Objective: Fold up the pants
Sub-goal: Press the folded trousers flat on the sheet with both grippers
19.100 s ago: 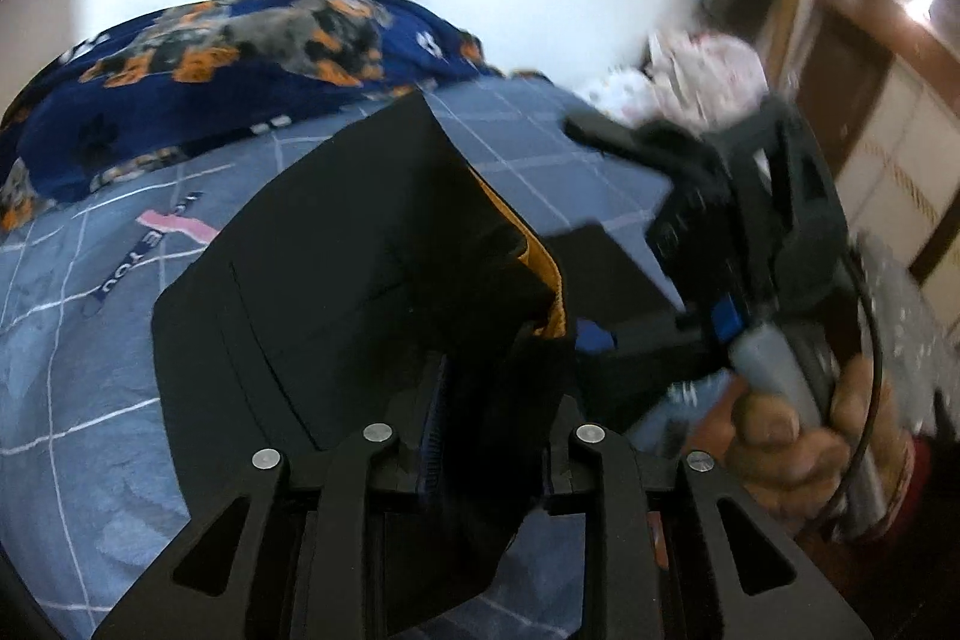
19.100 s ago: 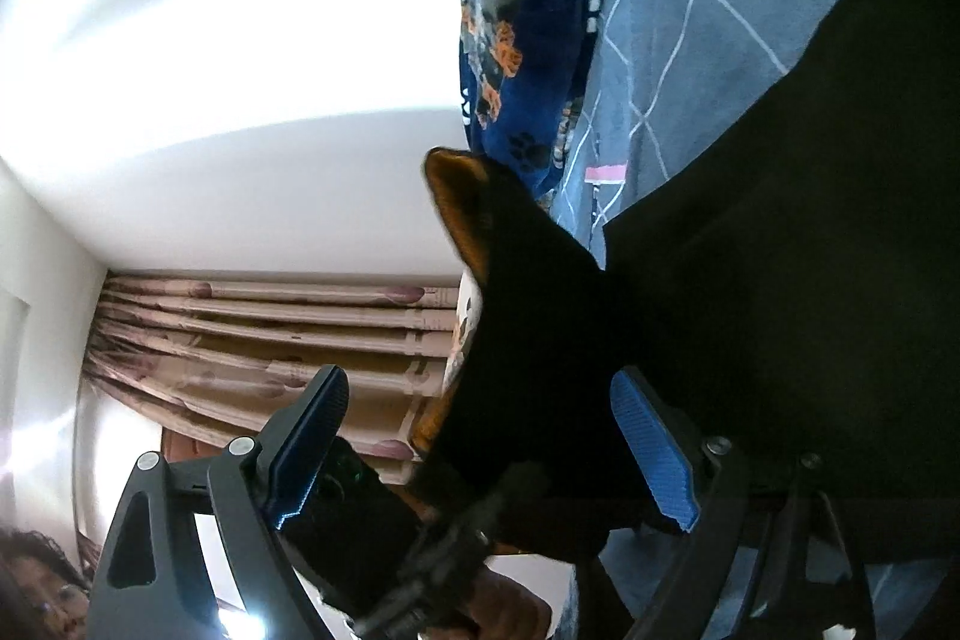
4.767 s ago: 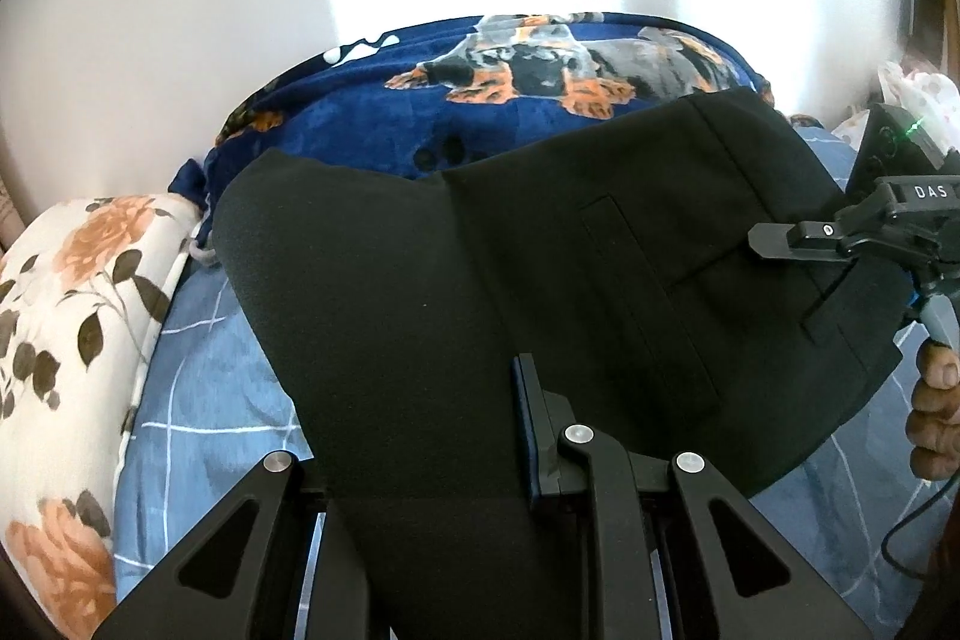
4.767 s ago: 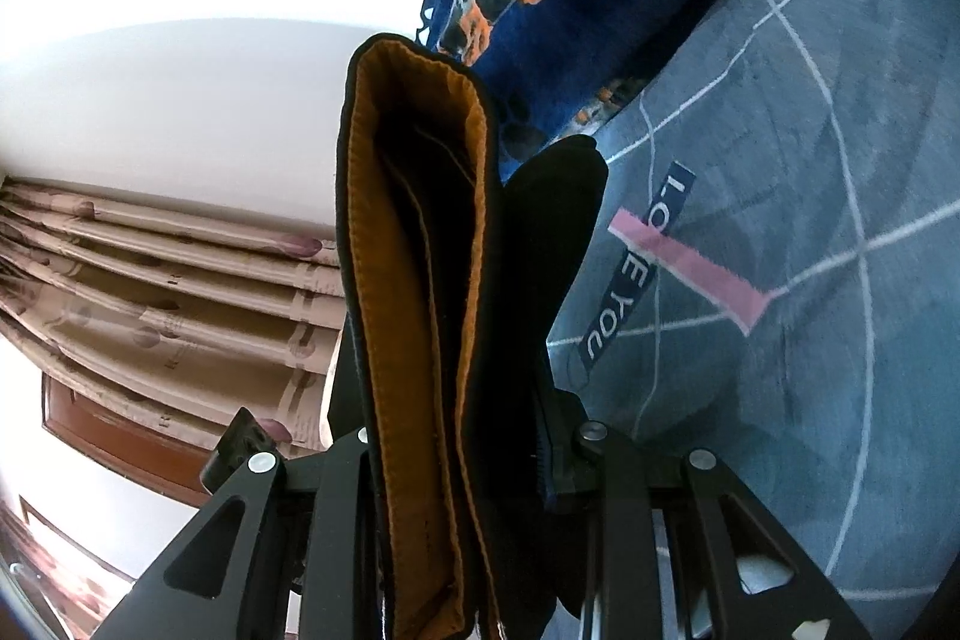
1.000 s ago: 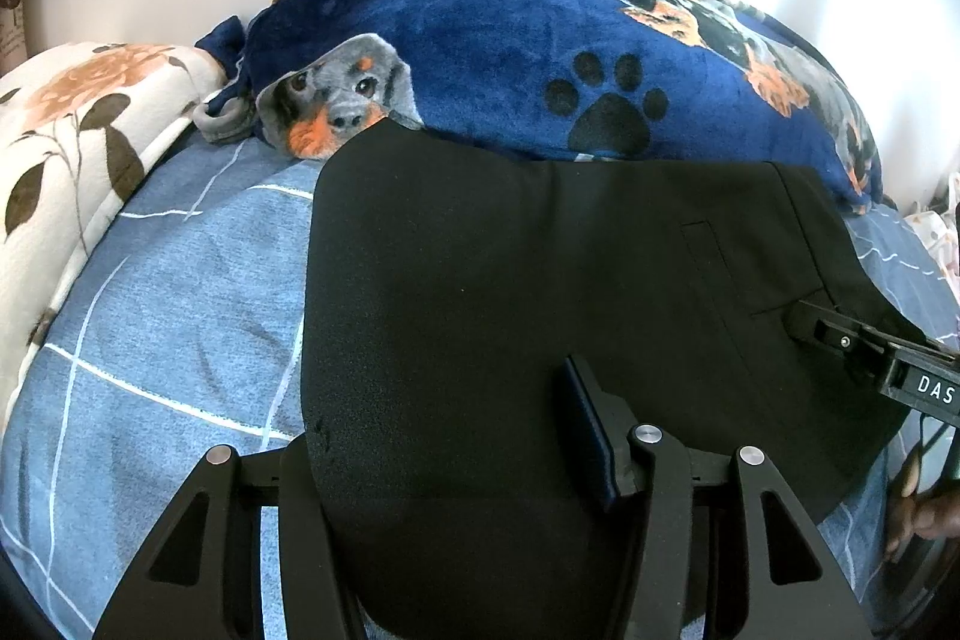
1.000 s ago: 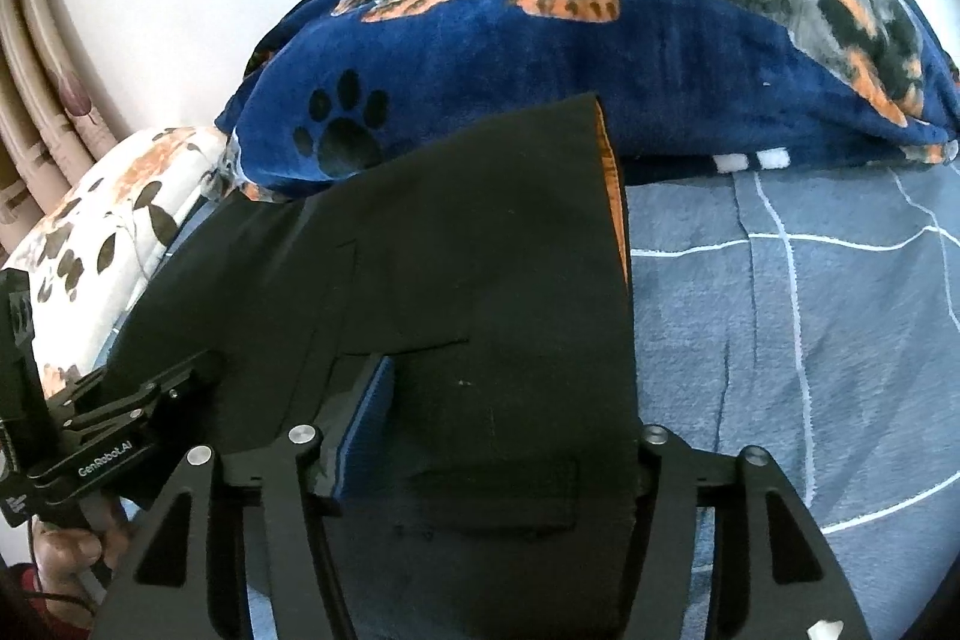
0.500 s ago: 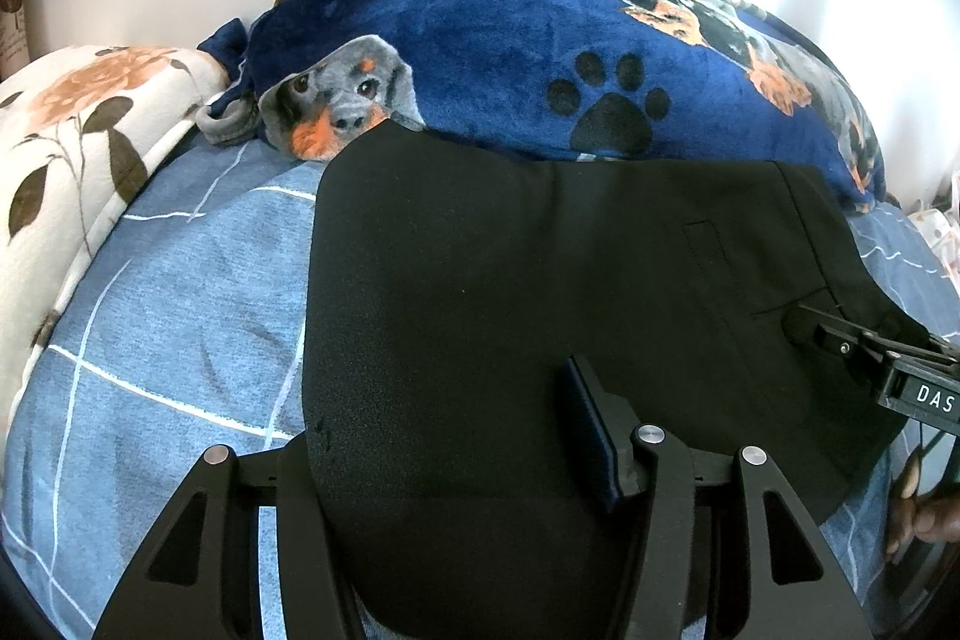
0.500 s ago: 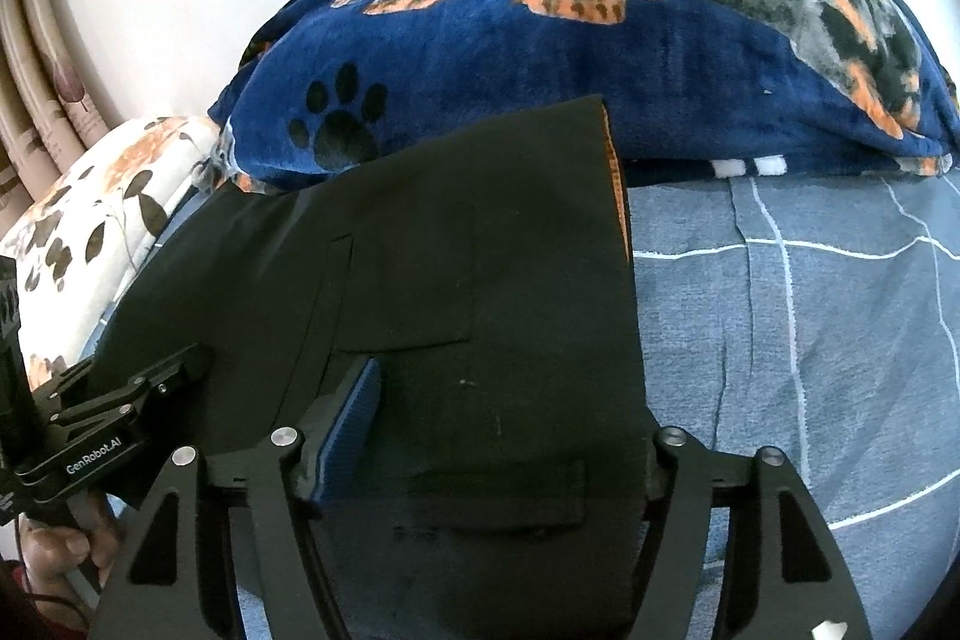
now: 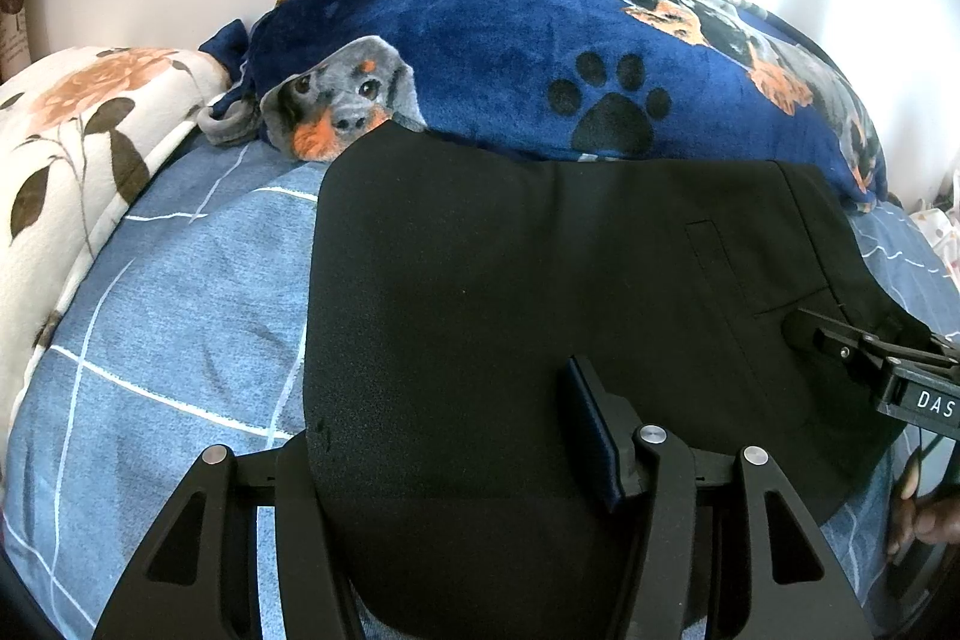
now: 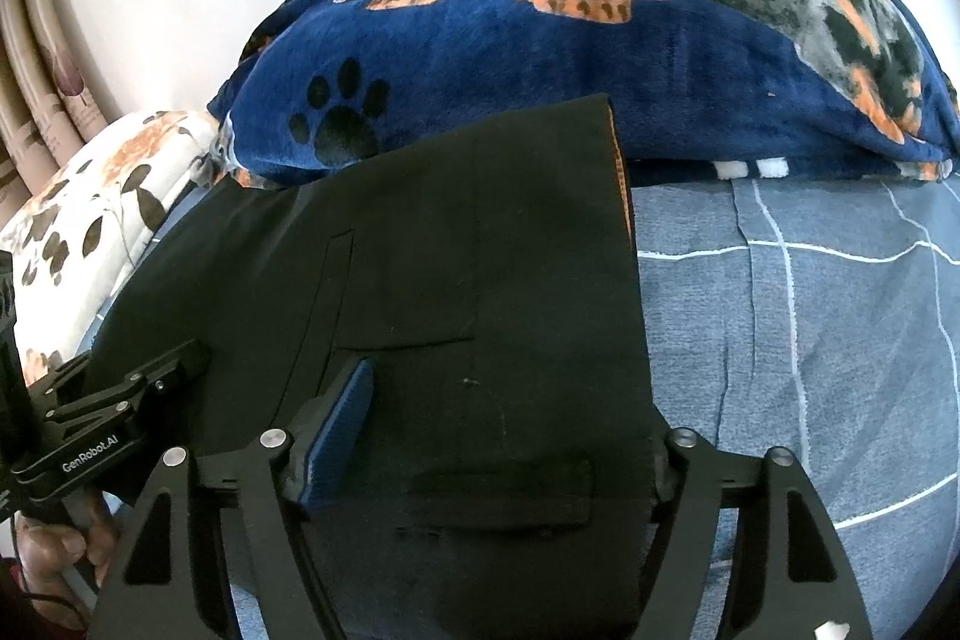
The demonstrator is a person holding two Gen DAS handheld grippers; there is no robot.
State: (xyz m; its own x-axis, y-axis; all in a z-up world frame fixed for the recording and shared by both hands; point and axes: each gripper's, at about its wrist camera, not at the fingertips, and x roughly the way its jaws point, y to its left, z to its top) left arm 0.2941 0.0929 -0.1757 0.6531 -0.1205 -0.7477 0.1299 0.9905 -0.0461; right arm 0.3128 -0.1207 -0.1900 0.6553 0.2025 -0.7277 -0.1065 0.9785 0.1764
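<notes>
- Left wrist view: the folded black pants (image 9: pixel 540 292) lie flat on the bed (image 9: pixel 168 292), against the dog blanket (image 9: pixel 510 40). The left gripper (image 9: pixel 444 430) has fingers spread apart, the pants between them; whether they press, I cannot tell.
- Right wrist view: the right gripper (image 10: pixel 504 430) has just been opening, its fingers loose around the pants' (image 10: pixel 480 280) waist end.

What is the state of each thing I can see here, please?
Black pants: folded, lying flat on the bed sheet.
Left gripper: jaws open, the pants' near edge between them.
Right gripper: jaws have just been opening, the pants' edge between them.
Dog-print blanket: bunched up behind the pants.
</notes>
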